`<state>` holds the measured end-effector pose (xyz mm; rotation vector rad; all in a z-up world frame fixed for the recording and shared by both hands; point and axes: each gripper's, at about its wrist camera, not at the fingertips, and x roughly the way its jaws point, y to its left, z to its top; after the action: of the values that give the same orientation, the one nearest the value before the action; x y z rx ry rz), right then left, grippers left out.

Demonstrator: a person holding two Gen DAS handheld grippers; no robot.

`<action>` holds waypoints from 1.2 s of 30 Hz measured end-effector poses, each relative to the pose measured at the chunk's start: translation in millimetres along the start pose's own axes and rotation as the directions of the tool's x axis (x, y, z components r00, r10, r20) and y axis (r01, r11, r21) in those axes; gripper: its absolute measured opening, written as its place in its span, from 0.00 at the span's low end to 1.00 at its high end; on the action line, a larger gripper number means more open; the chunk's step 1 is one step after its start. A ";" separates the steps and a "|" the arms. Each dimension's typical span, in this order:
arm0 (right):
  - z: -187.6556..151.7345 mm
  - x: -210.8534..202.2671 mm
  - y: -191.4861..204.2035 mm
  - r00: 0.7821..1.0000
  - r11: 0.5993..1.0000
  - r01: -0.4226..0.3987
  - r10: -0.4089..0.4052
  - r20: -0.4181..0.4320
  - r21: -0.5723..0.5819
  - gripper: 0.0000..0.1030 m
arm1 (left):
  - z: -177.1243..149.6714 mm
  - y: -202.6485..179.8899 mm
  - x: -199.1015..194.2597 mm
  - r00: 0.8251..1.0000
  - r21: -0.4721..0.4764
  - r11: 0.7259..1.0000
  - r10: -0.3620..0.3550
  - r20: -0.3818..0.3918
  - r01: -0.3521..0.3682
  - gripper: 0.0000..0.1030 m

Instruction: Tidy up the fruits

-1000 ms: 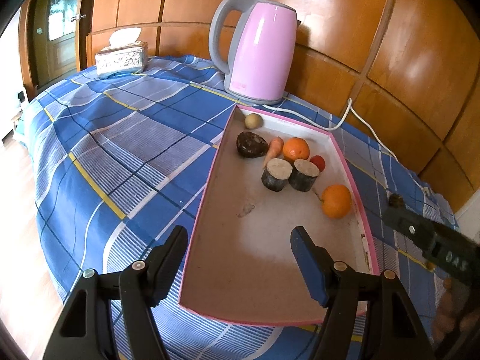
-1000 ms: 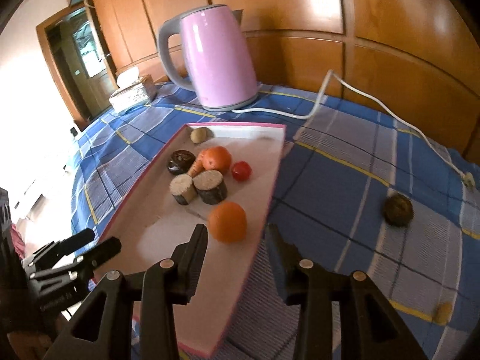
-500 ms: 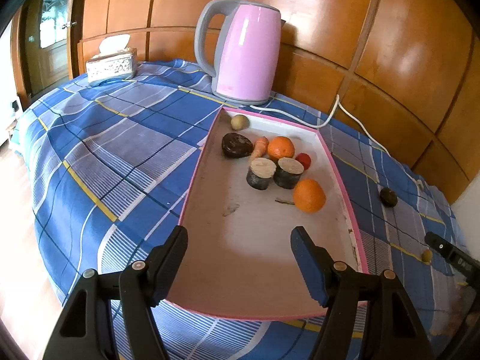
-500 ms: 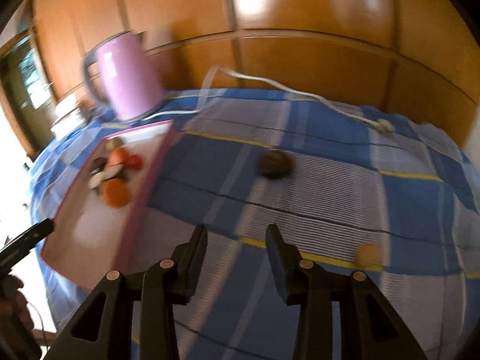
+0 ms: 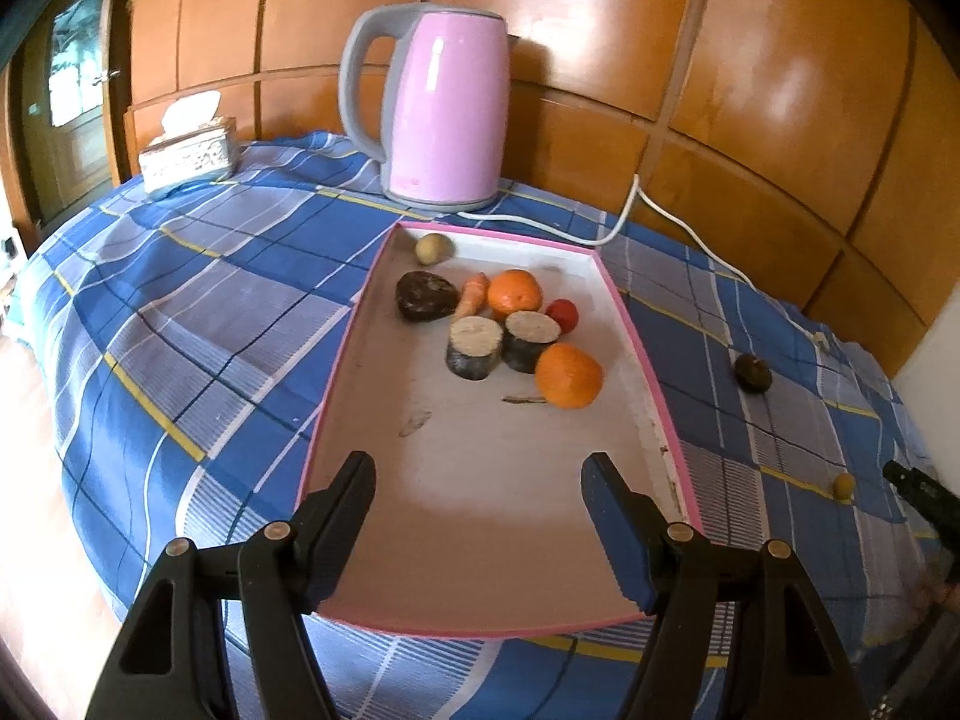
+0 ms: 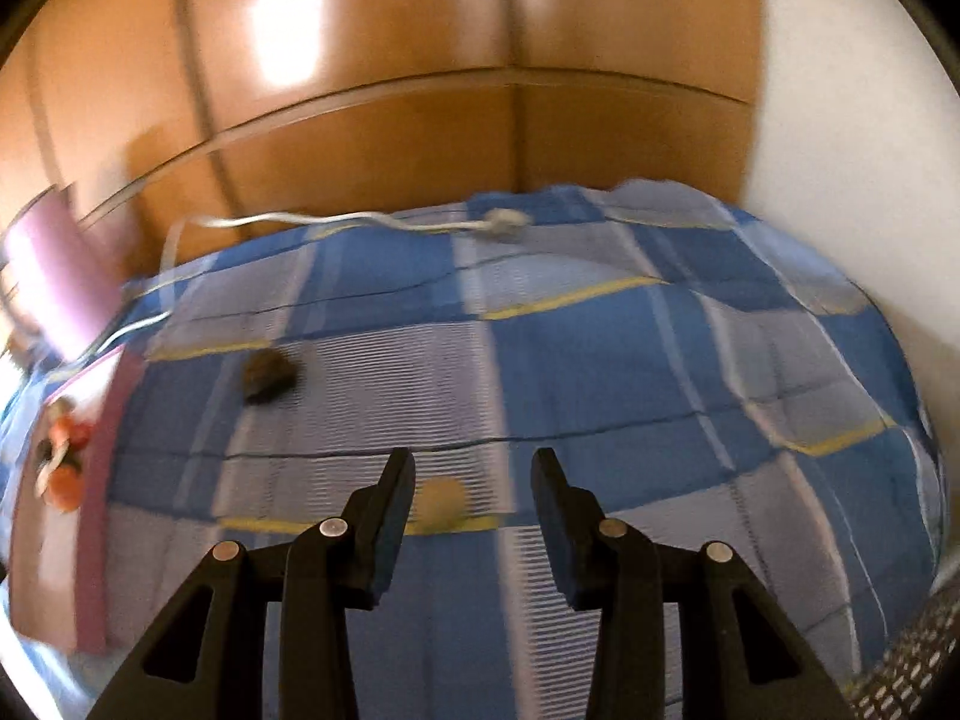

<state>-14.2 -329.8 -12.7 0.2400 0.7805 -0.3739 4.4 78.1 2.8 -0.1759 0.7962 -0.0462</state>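
Nearby, kettle [image 5: 444, 108] behind tray [image 5: 651, 378]; both tools [image 5: 480, 474] [image 6: 474, 471] gaping, empty; yellow fruit [image 6: 441, 501] ahead.

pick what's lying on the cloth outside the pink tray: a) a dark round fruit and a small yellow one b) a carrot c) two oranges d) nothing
a: the dark round fruit and the small yellow fruit lie on the checked cloth to the right of the pink tray.

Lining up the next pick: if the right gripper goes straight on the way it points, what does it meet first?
Probably the small yellow fruit on the checked cloth, lying just ahead between the open fingers; blur leaves depth uncertain.
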 end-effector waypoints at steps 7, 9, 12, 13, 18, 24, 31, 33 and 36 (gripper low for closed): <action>-9.0 15.7 -43.0 0.986 0.979 0.168 -0.168 -0.014 0.117 0.40 | 7.4 -22.2 -0.6 0.998 0.064 0.996 -0.055 -0.004 0.056 0.70; -12.1 20.2 -50.9 0.979 0.970 0.204 -0.203 -0.022 0.132 0.40 | 9.8 -31.2 -0.5 0.997 0.088 0.993 -0.078 -0.009 0.079 0.70; -16.5 26.4 -60.2 0.970 0.960 0.243 -0.241 -0.033 0.143 0.40 | 16.0 -47.5 0.4 0.991 0.120 0.984 -0.128 -0.022 0.130 0.69; -18.5 28.9 -63.5 0.968 0.956 0.252 -0.248 -0.042 0.150 0.40 | 18.3 -53.2 0.4 0.990 0.132 0.981 -0.142 -0.022 0.143 0.69; -31.0 39.4 -67.7 0.965 0.954 0.262 -0.258 -0.047 0.145 0.44 | 31.6 -89.6 5.2 0.977 0.193 0.957 -0.212 -0.040 0.215 0.65; -35.9 38.8 -62.6 0.969 0.959 0.245 -0.246 -0.013 0.142 0.56 | 39.5 -139.5 38.1 0.954 0.251 0.923 -0.264 -0.141 0.292 0.63; -36.3 40.7 -63.0 0.975 0.963 0.221 -0.223 -0.007 0.154 0.60 | 45.0 -191.3 86.9 0.932 0.282 0.900 -0.266 -0.247 0.332 0.71; -36.7 41.1 -62.9 0.975 0.963 0.221 -0.223 -0.005 0.155 0.60 | 48.6 -203.8 99.4 0.932 0.296 0.897 -0.255 -0.257 0.327 0.71; -36.4 42.1 -62.6 0.976 0.965 0.214 -0.216 -0.004 0.151 0.64 | 52.5 -220.7 118.0 0.928 0.330 0.884 -0.242 -0.284 0.332 0.74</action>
<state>-35.9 -384.1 -72.7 0.2953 0.7693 -0.6413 129.9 -144.4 -6.2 0.0771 0.9779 -0.5089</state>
